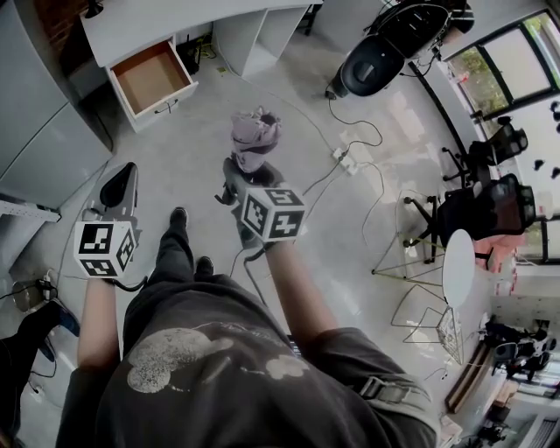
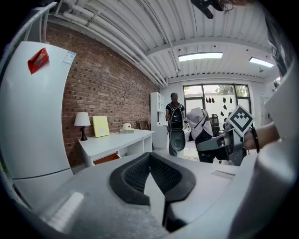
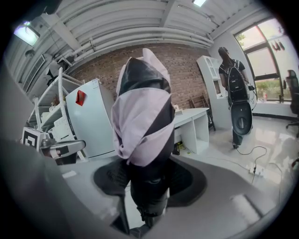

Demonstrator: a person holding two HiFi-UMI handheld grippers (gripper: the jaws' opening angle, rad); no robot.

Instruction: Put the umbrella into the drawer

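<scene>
From the head view, the person stands on the open floor (image 1: 201,166) with both tools held out in front. The right gripper (image 1: 249,168) carries the umbrella (image 1: 255,136), folded into a lilac and black bundle, up in the air and well apart from the drawer (image 1: 154,79). The drawer stands pulled out of the white desk (image 1: 149,26) at the floor's far left edge, its brown bottom bare. It looks ready to take the umbrella, so I'd judge the carrying across is the step in hand. The left gripper (image 1: 119,182) hangs out to the side, nearer the desk.

In the left gripper view, its pads are pressed together at the tips with nothing between them. It seems to be kept free, perhaps for the drawer front afterwards. The umbrella shows off to the right, standing up in the other tool.

The right gripper view has the jaws pinching the umbrella's dark lower end. The bundle rises upright and slightly tilted, a hold that should let it be lowered lengthwise into the drawer.
</scene>
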